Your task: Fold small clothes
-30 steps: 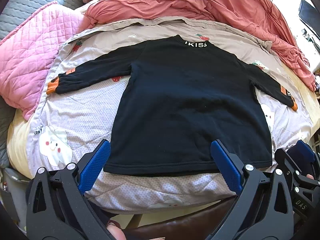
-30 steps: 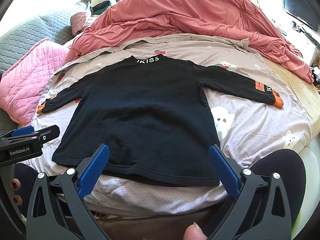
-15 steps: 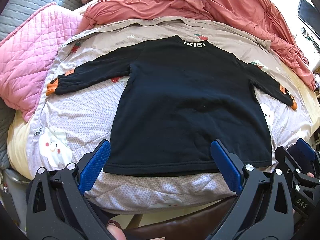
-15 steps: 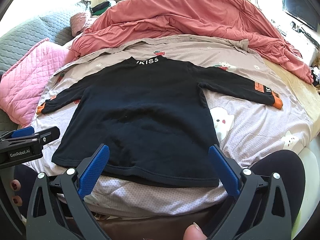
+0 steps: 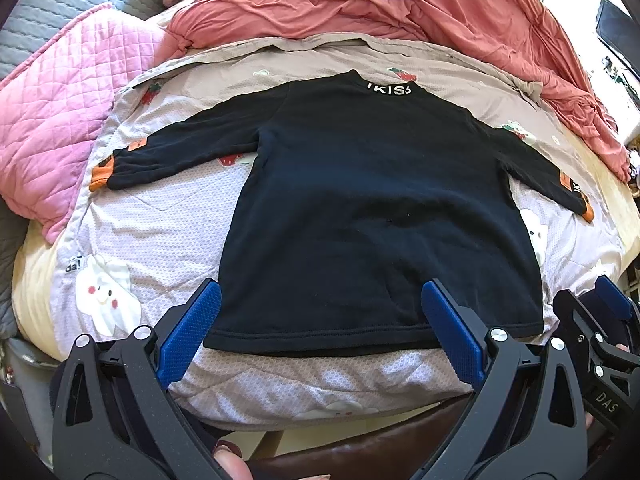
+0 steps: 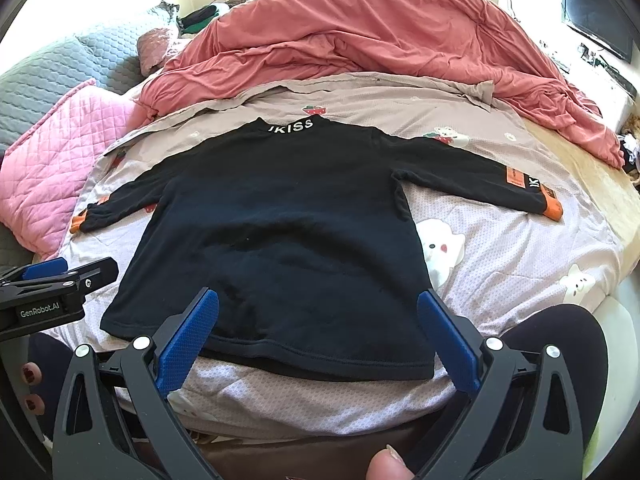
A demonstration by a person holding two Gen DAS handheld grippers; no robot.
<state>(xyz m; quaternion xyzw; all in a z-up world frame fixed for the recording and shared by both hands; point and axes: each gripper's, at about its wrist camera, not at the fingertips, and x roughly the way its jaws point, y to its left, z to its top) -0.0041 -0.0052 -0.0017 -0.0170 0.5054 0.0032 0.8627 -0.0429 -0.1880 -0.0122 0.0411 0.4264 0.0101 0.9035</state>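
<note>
A: Nearest first. What are the grippers doing?

B: The left gripper [image 5: 320, 320] sits at the bottom of the left wrist view with its blue pads spread wide and nothing between them. The right gripper [image 6: 318, 320] is the same in its own view: jaws wide apart, empty. Both hover just short of the hem.

A: Anything different from a second ago?

B: Hardly. The black shirt [image 5: 372, 216] has crept very slightly in the frame and the grippers have kept their spread. So no fold has begun; I judge this as the pause before the first grasp.

A: Where does the shirt lie?

B: Flat on the printed bed cover [image 6: 520, 264], in the middle of both views, hem toward the cameras, collar lettering at the far end. The left sleeve [image 5: 168, 156] reaches toward the left edge of the frame, the right sleeve [image 6: 480, 176] toward the right edge, both with orange cuffs.

A: And beyond?

B: A pink quilt [image 5: 48, 112] at the left, close to the left cuff, and a heaped red duvet [image 6: 360, 32] across the top. Neither touches the shirt, so nothing blocks folding the sleeves inward.
</note>
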